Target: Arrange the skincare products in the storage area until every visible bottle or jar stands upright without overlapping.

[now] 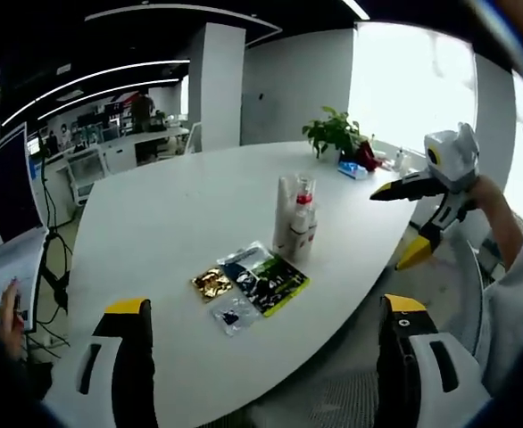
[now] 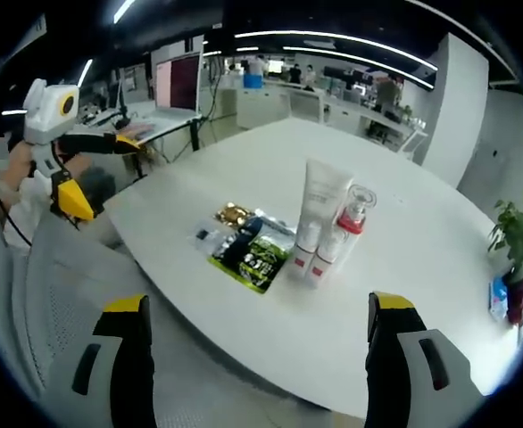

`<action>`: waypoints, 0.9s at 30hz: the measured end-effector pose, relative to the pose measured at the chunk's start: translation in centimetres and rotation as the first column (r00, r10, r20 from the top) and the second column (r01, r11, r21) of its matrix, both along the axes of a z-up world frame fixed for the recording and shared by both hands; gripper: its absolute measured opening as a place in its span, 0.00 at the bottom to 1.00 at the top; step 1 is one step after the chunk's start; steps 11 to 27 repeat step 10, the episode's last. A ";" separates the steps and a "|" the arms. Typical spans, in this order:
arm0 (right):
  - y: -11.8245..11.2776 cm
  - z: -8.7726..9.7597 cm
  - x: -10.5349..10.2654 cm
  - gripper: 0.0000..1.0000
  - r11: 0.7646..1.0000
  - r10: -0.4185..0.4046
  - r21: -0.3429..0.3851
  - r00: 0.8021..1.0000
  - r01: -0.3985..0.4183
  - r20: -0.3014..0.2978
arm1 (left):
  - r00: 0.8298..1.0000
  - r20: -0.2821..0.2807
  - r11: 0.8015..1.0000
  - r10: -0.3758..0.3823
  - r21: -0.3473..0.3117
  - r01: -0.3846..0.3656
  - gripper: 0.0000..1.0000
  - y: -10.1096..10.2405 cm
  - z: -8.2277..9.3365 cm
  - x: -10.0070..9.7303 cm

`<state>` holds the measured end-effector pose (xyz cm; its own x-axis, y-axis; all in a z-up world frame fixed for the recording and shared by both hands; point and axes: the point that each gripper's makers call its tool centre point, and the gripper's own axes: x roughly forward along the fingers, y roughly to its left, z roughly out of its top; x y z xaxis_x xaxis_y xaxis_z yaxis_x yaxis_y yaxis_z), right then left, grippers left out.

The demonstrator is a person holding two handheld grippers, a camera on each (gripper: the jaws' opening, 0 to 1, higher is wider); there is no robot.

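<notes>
— What could go wrong from here?

— The bottles already stand upright in a tight cluster mid-table, the tall tube touching the red-capped ones. I judge that if I reach into that huddle carelessly, one jaw could nudge a neighbour and topple the lot. The flat sachets lie just beside them on the near side, some overlapping; dragging one could catch a bottle's base.

— And how are you holding yourself?

— Both my grippers hang back off the table's near edge, well apart from everything. My left gripper has its jaws wide apart, nothing between them; my right gripper likewise gapes empty. Each is raised and level, pointing across the table toward the cluster, neither touching anything.
</notes>
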<state>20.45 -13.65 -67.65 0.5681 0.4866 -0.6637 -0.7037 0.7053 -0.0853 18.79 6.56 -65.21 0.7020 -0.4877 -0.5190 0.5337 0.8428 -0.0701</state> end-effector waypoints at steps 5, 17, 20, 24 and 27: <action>0.2 0.0 0.0 1.00 1.000 0.001 0.003 1.000 -0.001 0.006 | 1.000 0.003 1.000 0.012 -0.008 -0.012 0.99 0.4 0.1 -0.3; 0.4 -0.1 0.0 1.00 1.000 0.002 0.002 1.000 -0.002 0.007 | 1.000 0.000 1.000 0.018 0.002 -0.018 0.99 0.8 0.0 -0.3; 0.4 -0.1 0.0 1.00 1.000 0.002 0.002 1.000 -0.002 0.007 | 1.000 0.000 1.000 0.018 0.002 -0.018 0.99 0.8 0.0 -0.3; 0.4 -0.1 0.0 1.00 1.000 0.002 0.002 1.000 -0.002 0.007 | 1.000 0.000 1.000 0.018 0.002 -0.018 0.99 0.8 0.0 -0.3; 0.4 -0.1 0.0 1.00 1.000 0.002 0.002 1.000 -0.002 0.007 | 1.000 0.000 1.000 0.018 0.002 -0.018 0.99 0.8 0.0 -0.3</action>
